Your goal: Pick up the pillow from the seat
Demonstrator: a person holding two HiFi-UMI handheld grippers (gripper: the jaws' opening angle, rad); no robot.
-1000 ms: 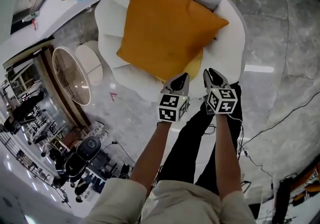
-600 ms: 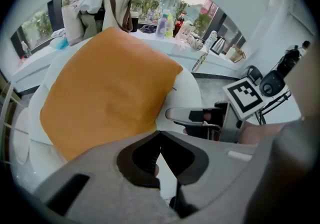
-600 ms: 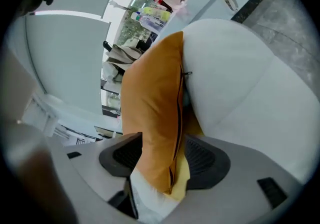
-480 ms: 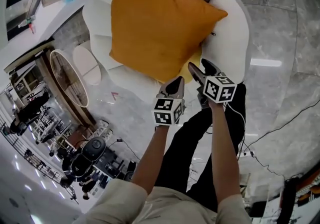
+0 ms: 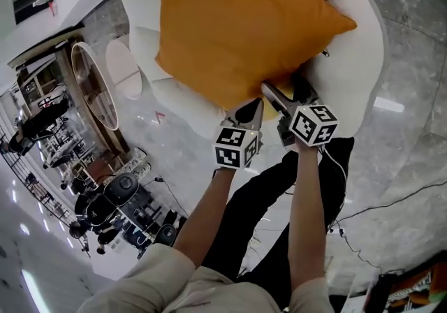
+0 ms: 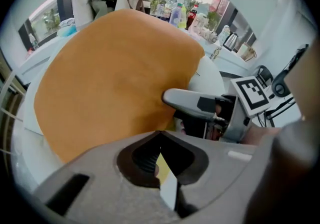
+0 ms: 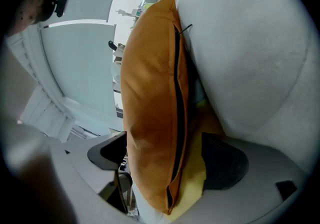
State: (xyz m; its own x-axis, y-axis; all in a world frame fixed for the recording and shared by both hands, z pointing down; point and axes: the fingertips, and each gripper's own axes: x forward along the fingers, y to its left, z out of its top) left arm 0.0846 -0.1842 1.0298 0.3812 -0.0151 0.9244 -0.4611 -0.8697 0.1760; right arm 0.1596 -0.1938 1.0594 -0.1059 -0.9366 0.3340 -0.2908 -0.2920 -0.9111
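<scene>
Item: square orange fabric pillow, lying on the round white upholstered seat.
Step, seemingly: the approach to grasp.
Right claw, its jaws just opening, straddled the near corner unclenched. Left claw was clenched and empty.
Next move called for: closing the right claw, then lifting.

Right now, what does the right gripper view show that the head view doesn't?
Right gripper view only: the pillow edge-on, its zipper, and its corner standing between the jaws of the right gripper, untouched by the pads; those jaws have just been opening. Head view only: the left gripper with jaws together, both forearms, the floor. Both: the orange pillow lying on the white seat.
</scene>
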